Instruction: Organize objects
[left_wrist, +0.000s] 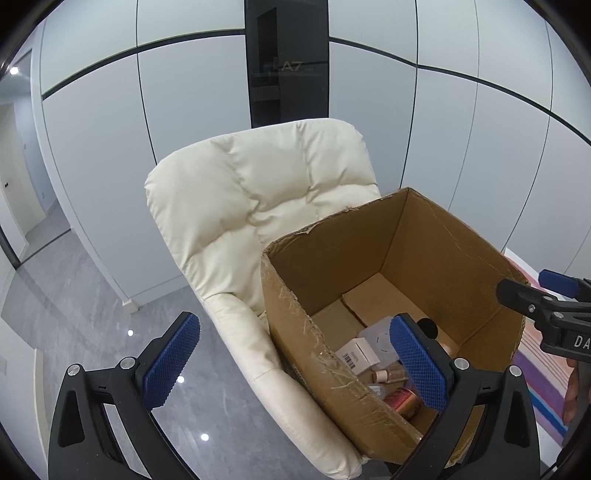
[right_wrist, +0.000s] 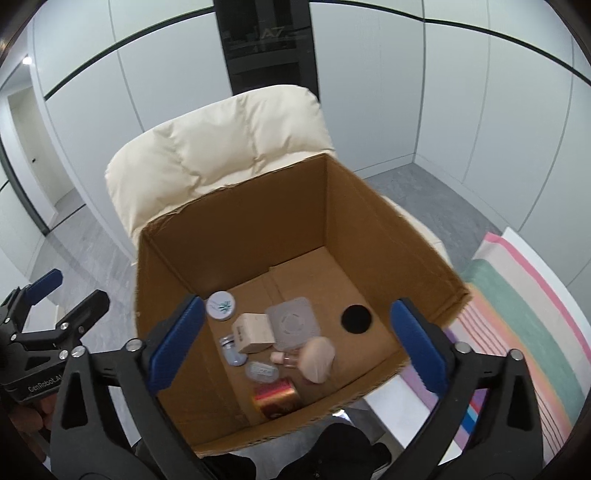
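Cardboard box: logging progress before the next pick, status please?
Left gripper open, empty. Right gripper open, empty above cardboard box. Small cosmetics inside. Nothing blocking.

Both handheld units same build: left gripper (left_wrist: 295, 369) and right gripper (right_wrist: 299, 347) have matte black plastic frames with triangular cut-outs in the arms. Fingers (left_wrist: 171, 363) faced with blue diamond-textured rubber pads (right_wrist: 419, 349). Silver round-head screws (right_wrist: 133, 346) at the linkage pivots. White lettering on the left unit's side reads "GenRobot.AI" (right_wrist: 44, 382), partly cut off. Person wears dark clothing (right_wrist: 340, 448), visible below the box edge; details unclear.
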